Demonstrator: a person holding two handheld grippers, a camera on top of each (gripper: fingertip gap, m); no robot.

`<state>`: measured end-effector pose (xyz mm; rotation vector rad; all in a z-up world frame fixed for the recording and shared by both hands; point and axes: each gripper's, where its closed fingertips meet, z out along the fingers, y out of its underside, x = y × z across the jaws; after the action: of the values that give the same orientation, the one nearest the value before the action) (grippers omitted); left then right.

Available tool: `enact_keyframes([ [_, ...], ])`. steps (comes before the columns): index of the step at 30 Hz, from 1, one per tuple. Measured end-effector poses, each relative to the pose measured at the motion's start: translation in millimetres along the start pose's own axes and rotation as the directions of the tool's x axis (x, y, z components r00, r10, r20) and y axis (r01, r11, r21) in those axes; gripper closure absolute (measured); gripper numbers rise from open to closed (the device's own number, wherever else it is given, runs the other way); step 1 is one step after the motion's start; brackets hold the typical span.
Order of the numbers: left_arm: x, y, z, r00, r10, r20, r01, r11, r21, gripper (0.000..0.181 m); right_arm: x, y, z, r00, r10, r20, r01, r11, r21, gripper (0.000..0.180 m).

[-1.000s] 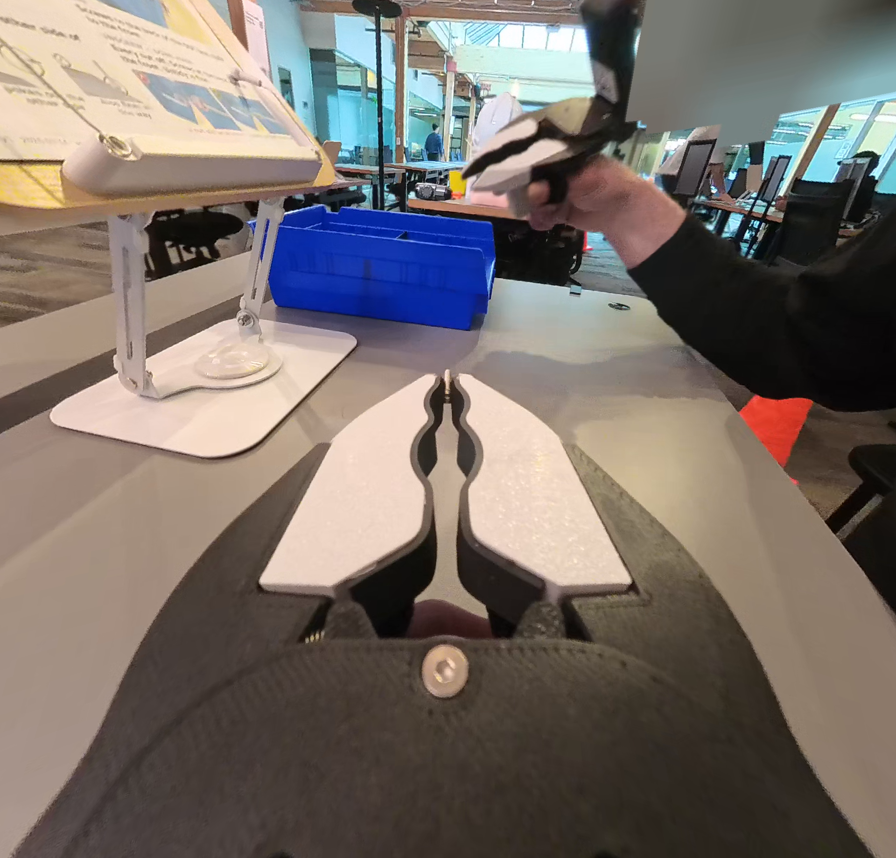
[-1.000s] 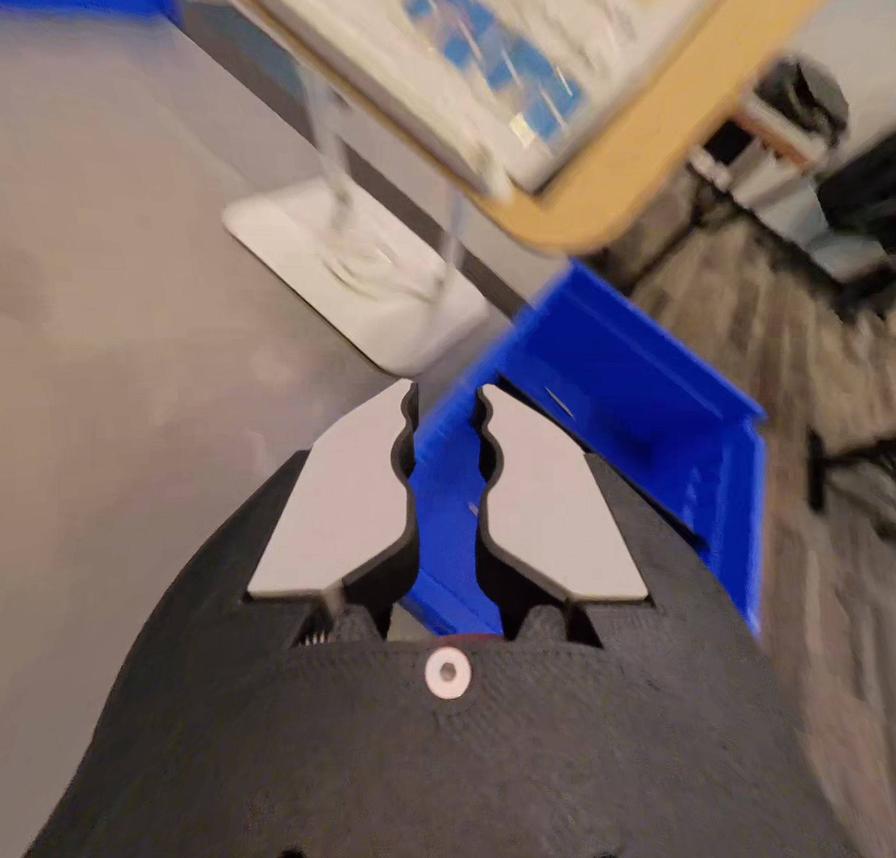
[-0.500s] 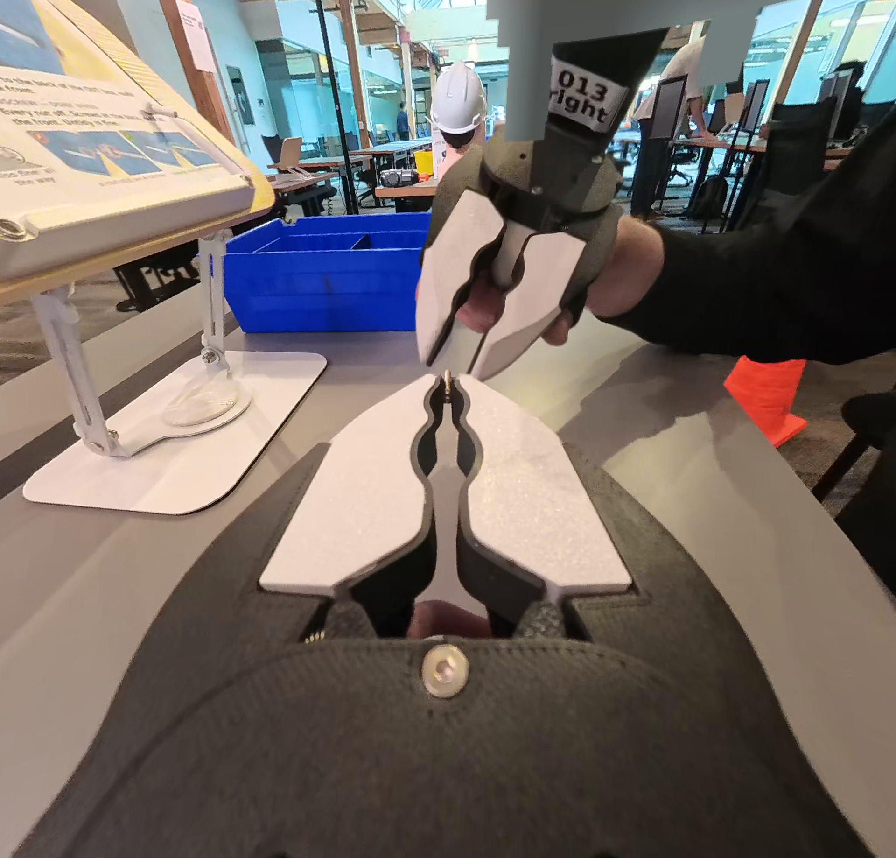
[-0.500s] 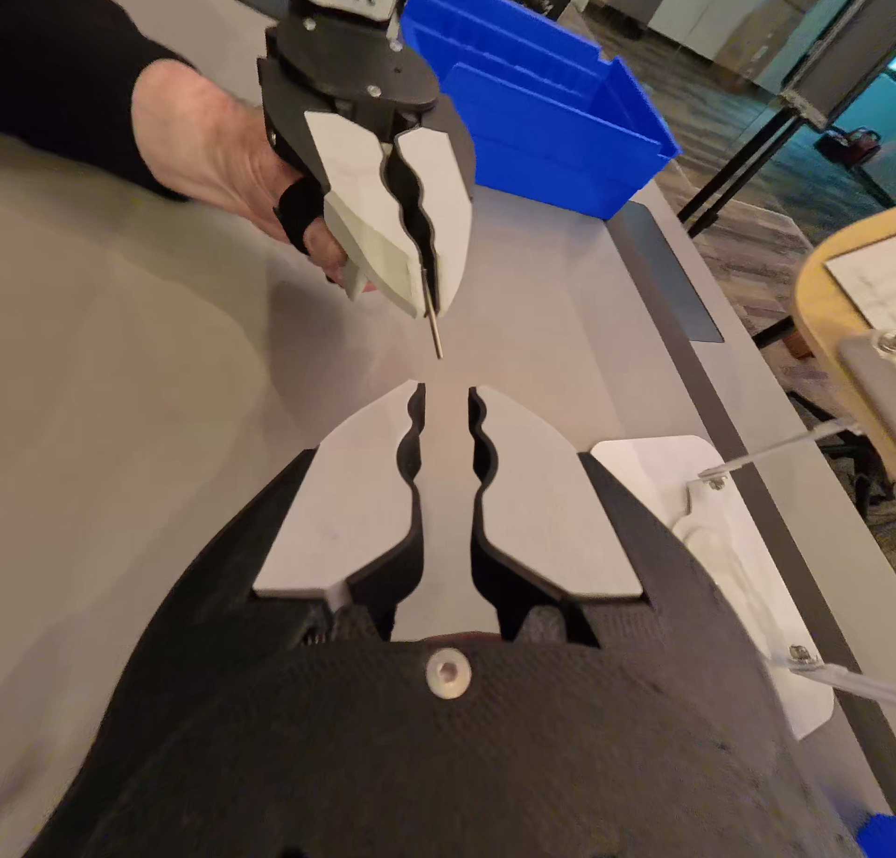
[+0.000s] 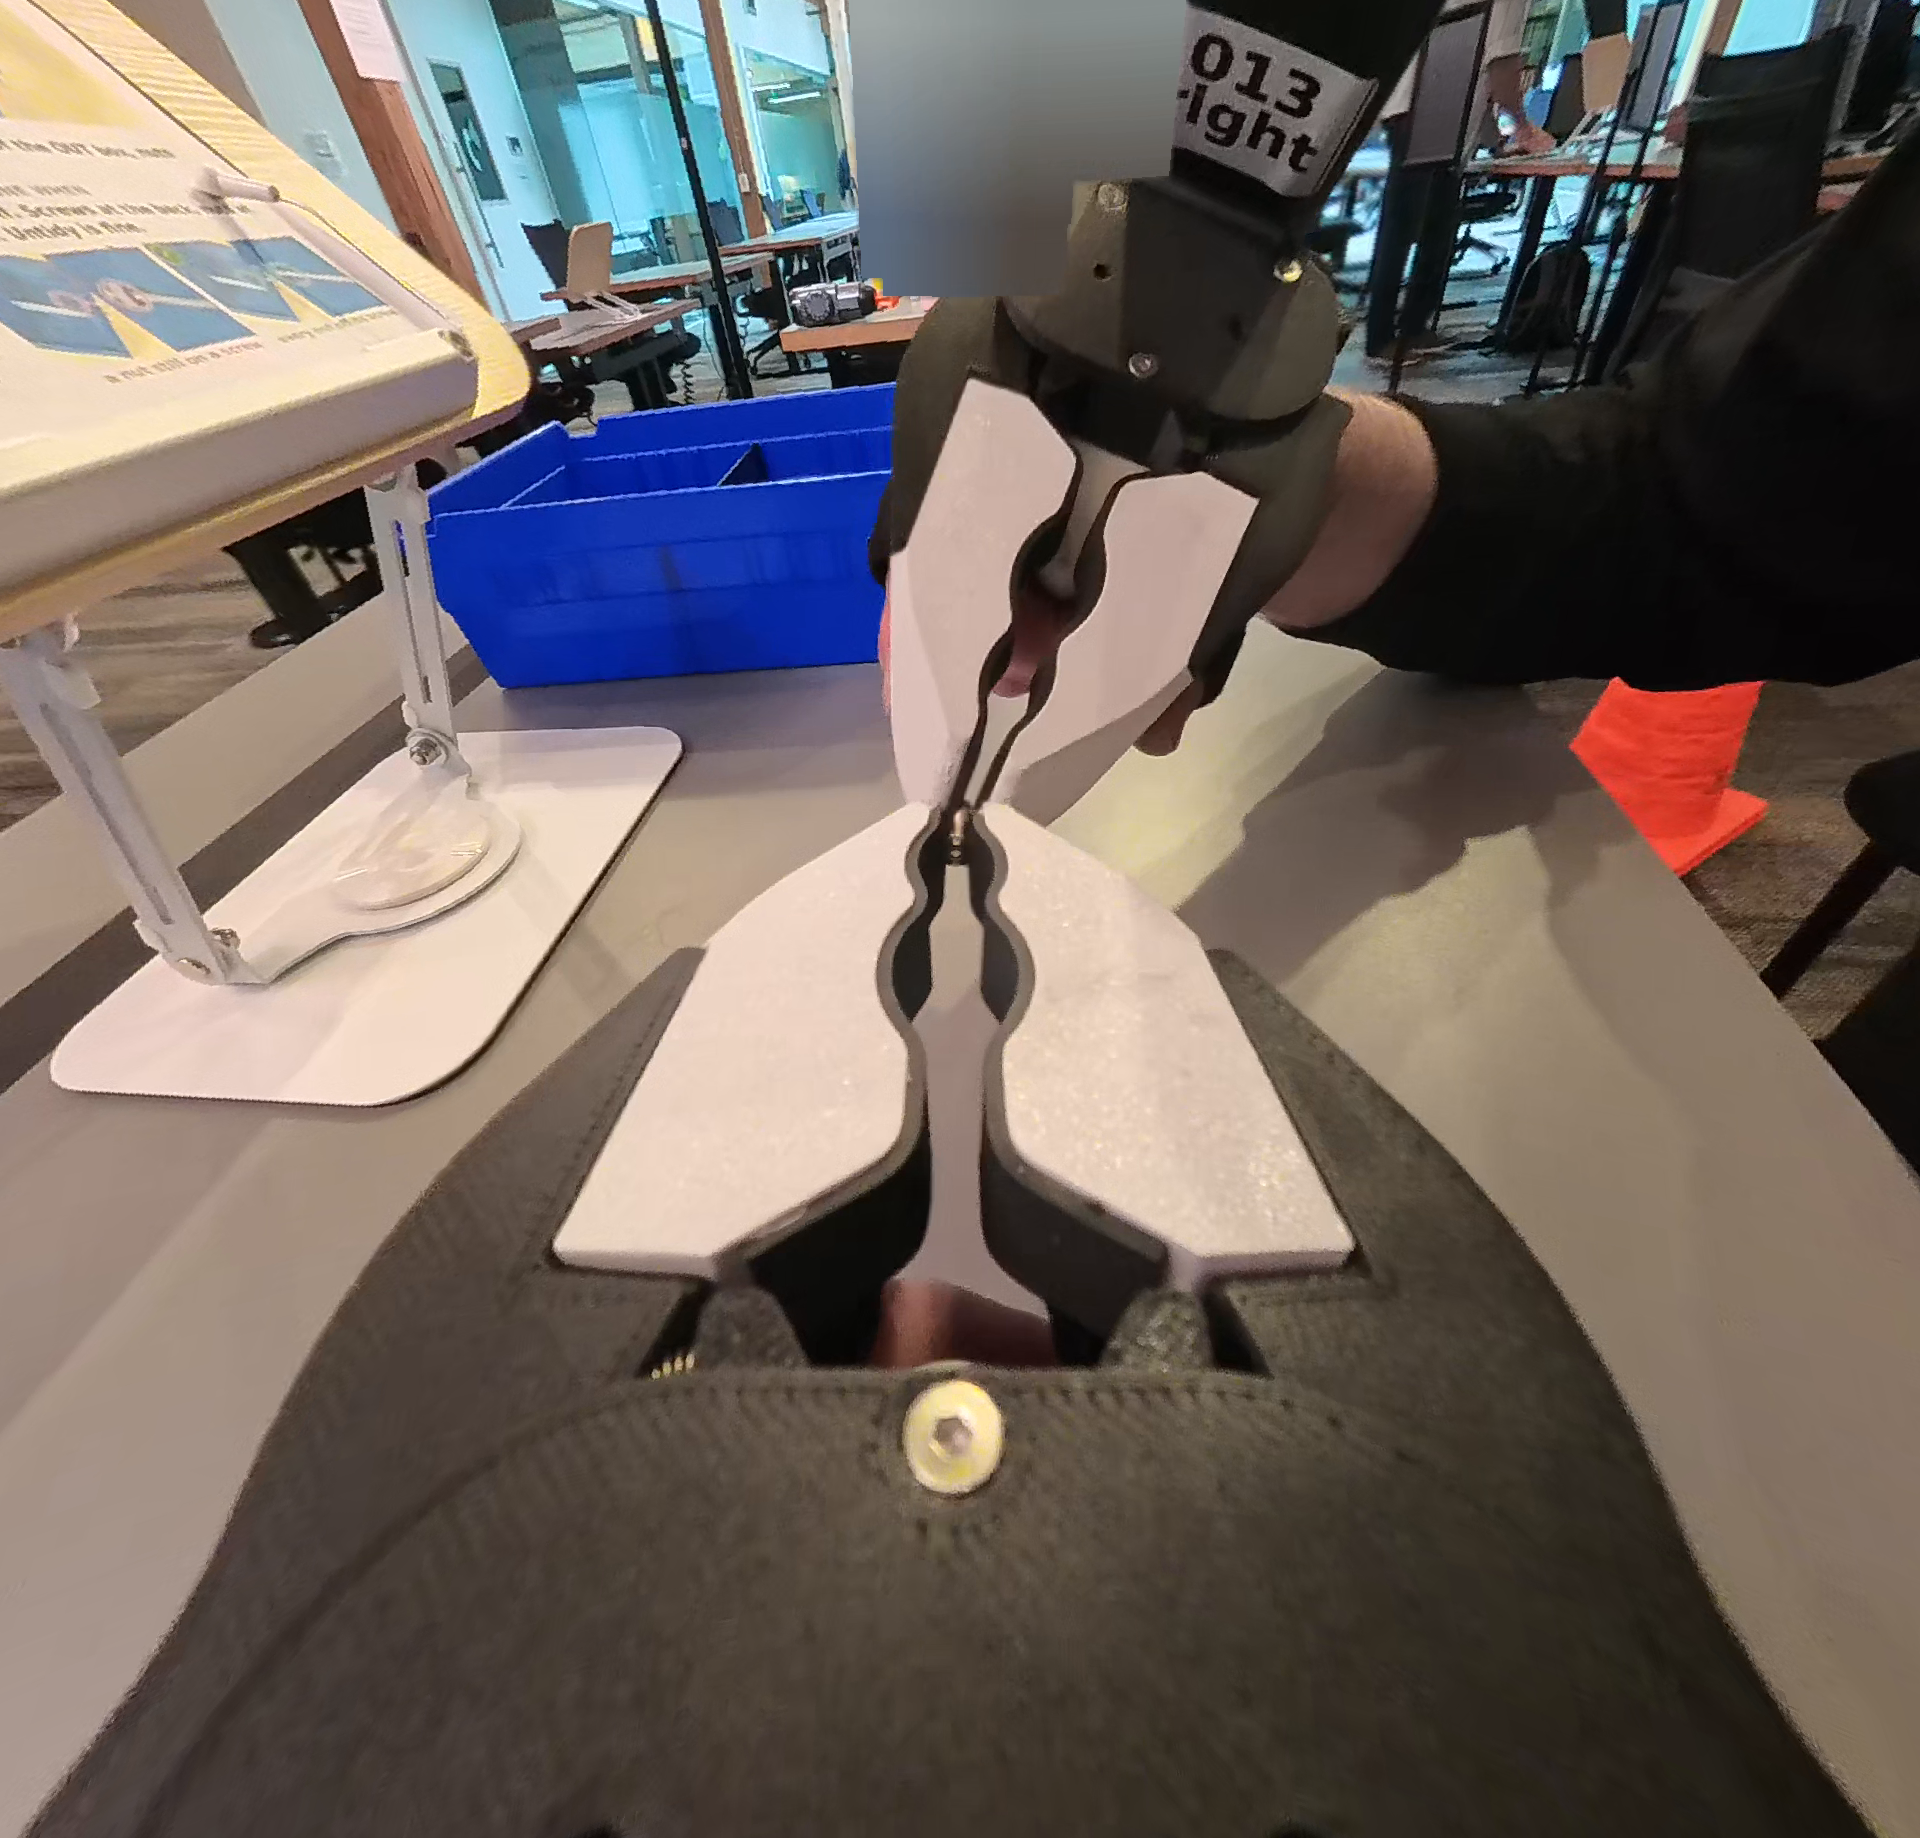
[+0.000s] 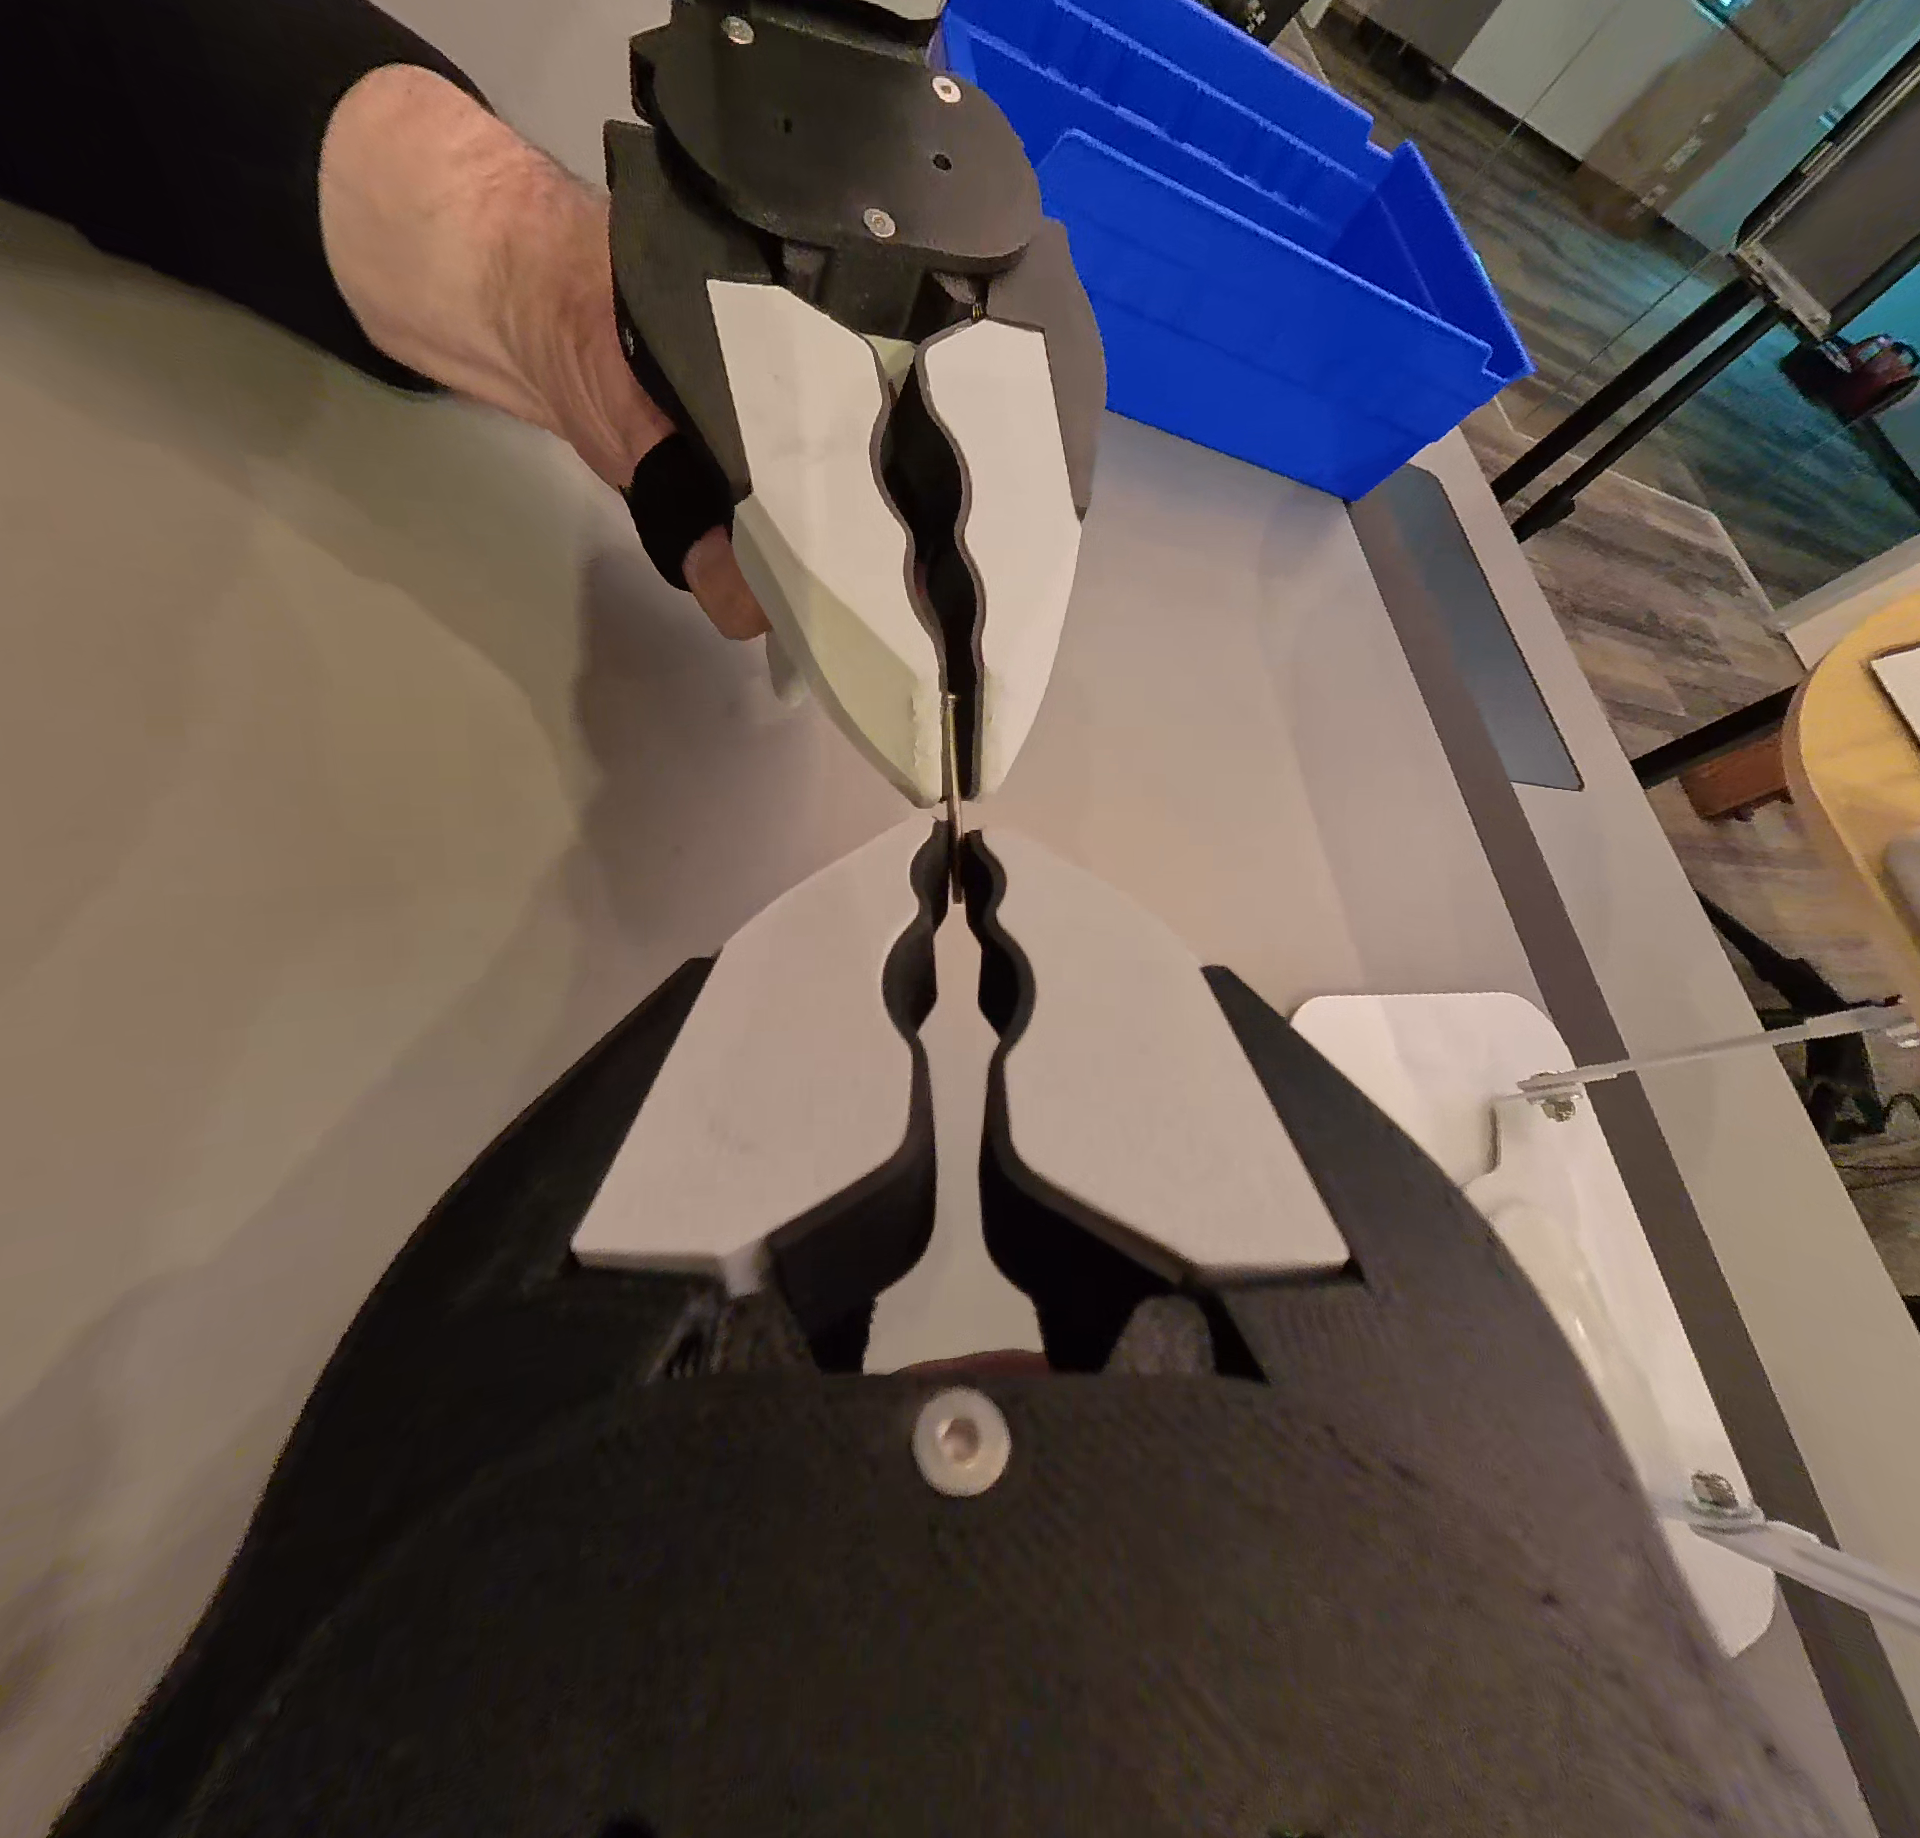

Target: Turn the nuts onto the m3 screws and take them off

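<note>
Nearest in the left wrist view, the left claw point(image 5: 956, 838) shows a coarse black woven-look body and two flat, grainy white fingers point(image 5: 790, 1061) with wavy black inner edges. They are drawn nearly together, pinching a thin metal m3 screw point(image 5: 957, 838) at the very tips. Meeting it tip to tip from above is the right claw point(image 5: 971, 801), its smooth white fingers likewise almost closed at the point where the screw ends; whether a nut sits between them is too small to tell.

In the right wrist view the right claw point(image 6: 954, 858) is pressed on the slim screw shaft point(image 6: 952, 801), which runs up into the left claw point(image 6: 951, 786), held by a hand point(image 6: 499, 261) in a black sleeve.

Below lies the smooth matte grey worktop point(image 5: 1403, 957). Farther off, a white flat-based metal stand point(image 5: 364, 905) carries a tilted board. Beyond it rests a glossy blue plastic bin point(image 5: 665, 562) with dividers.
</note>
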<state>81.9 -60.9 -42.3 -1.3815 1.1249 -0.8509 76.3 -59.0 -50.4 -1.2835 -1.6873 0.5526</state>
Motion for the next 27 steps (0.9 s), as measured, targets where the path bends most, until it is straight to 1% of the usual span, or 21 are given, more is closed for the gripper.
enact_keyframes([
  [2, -3, -5, 0, 1.000, 0.007, 0.027, -0.007, 1.000, 0.027, 0.172, 1, 0, -2, 1.000, 0.005, -0.010, -0.005, 1.000, 0.008, 0.178],
  [5, -10, -12, -6, 0.998, -0.012, 0.067, 0.007, 0.997, 0.077, 0.142, 9, 5, -12, 0.999, 0.009, -0.053, -0.009, 1.000, -0.004, 0.178],
  [6, -13, -14, -8, 0.997, -0.007, 0.081, 0.000, 0.996, 0.089, 0.137, 12, 6, -17, 0.998, 0.021, -0.066, -0.020, 1.000, 0.005, 0.178],
  [7, -14, -15, -10, 0.996, -0.005, 0.085, -0.003, 0.996, 0.091, 0.140, 18, 8, -25, 0.996, 0.026, -0.091, -0.026, 1.000, 0.005, 0.178],
  [8, -14, -14, -11, 0.997, -0.003, 0.079, -0.004, 0.996, 0.086, 0.153, 28, 11, -36, 0.991, 0.026, -0.134, -0.027, 1.000, -0.003, 0.178],
  [9, -14, -12, -13, 0.997, 0.000, 0.071, -0.006, 0.997, 0.082, 0.175, 40, 14, -49, 0.983, 0.033, -0.181, -0.035, 0.999, -0.005, 0.178],
  [10, -17, -9, -13, 0.997, -0.007, 0.076, 0.002, 0.998, 0.070, 0.181, 53, 17, -64, 0.973, 0.048, -0.227, -0.049, 0.999, 0.001, 0.178],
  [12, -23, 2, -13, 0.995, -0.015, 0.099, 0.011, 0.999, 0.031, 0.181, 84, 27, -99, 0.939, 0.069, -0.338, -0.075, 0.997, -0.003, 0.178],
  [15, -30, 13, -12, 0.992, -0.025, 0.125, 0.025, 1.000, 0.002, 0.181, 136, 55, -156, 0.851, 0.084, -0.519, -0.122, 0.992, -0.038, 0.178],
  [18, -31, 17, -13, 0.992, -0.047, 0.116, 0.048, 0.999, 0.000, 0.181, 182, 93, -206, 0.757, 0.120, -0.642, -0.195, 0.980, -0.047, 0.178],
  [20, -36, 18, -16, 0.989, -0.059, 0.136, 0.059, 0.998, 0.009, 0.181, 211, 127, -230, 0.698, 0.144, -0.702, -0.266, 0.962, -0.067, 0.178],
  [23, -38, 22, -16, 0.988, -0.068, 0.137, 0.070, 0.998, -0.006, 0.181, 242, 177, -245, 0.644, 0.199, -0.739, -0.373, 0.925, -0.076, 0.177],
  [27, -39, 28, -13, 0.986, -0.023, 0.162, 0.032, 0.998, -0.055, 0.181, 265, 233, -241, 0.608, 0.241, -0.757, -0.490, 0.864, -0.119, 0.178],
])
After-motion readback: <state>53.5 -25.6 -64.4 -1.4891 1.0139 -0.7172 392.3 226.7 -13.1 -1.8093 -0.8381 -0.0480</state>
